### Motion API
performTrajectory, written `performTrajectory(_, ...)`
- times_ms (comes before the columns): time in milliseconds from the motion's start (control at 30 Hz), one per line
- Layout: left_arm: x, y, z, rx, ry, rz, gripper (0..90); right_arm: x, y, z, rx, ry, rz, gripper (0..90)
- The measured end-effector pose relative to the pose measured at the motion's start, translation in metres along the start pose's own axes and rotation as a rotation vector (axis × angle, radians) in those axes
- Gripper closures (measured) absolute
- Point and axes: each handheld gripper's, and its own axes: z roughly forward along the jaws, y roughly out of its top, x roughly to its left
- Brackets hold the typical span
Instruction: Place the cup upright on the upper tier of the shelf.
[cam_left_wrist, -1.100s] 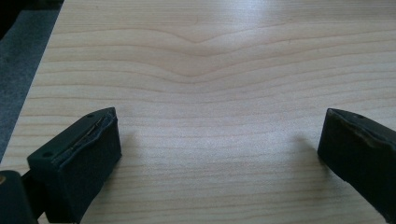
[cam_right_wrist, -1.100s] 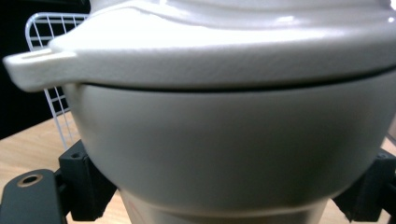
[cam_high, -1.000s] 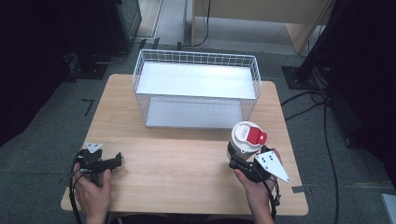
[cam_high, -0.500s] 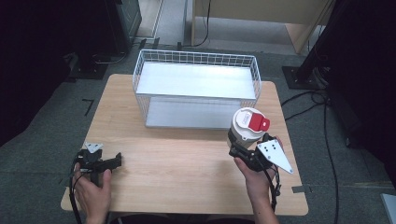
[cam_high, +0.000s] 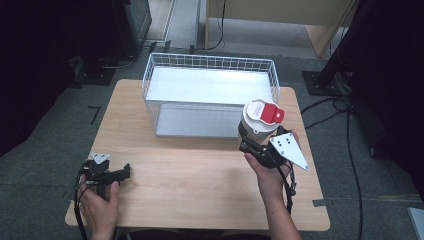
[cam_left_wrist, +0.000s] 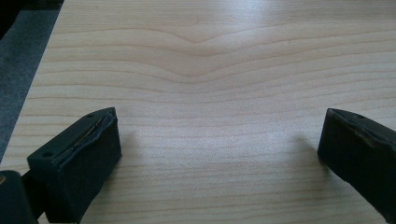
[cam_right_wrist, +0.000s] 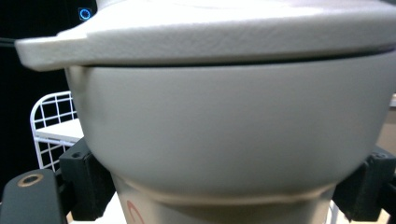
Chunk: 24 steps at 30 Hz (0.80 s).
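Canister (cam_high: 260, 121), white with a red-flapped lid, clamped upright between right gripper (cam_high: 256, 145) jaws, now lifted nearer wire basket (cam_high: 150, 75) than a second ago, likely bound inside; left gripper (cam_high: 122, 173) idle, jaws wide, holding nothing, resting on table (cam_high: 200, 180).

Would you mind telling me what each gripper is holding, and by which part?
The right gripper grips the white cup around its body, below the lid. The left gripper is open and holds nothing.
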Motion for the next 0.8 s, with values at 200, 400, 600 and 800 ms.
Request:
performTrajectory(200, 0.000, 0.000, 0.000, 0.000, 0.000, 0.000, 0.0, 0.004, 0.008, 0.012, -0.015, 0.004, 0.000, 11.4)
performTrajectory(400, 0.000, 0.000, 0.000, -0.001, 0.000, 0.000, 0.0, 0.007, 0.018, 0.029, -0.027, 0.008, -0.003, 11.5)
performTrajectory(600, 0.000, 0.000, 0.000, -0.001, 0.000, -0.001, 0.0, 0.007, 0.025, 0.042, -0.036, 0.007, -0.006, 11.5)
performTrajectory(800, 0.000, 0.000, 0.000, -0.001, 0.000, 0.000, 0.0, 0.007, 0.032, 0.057, -0.038, 0.003, -0.007, 11.5)
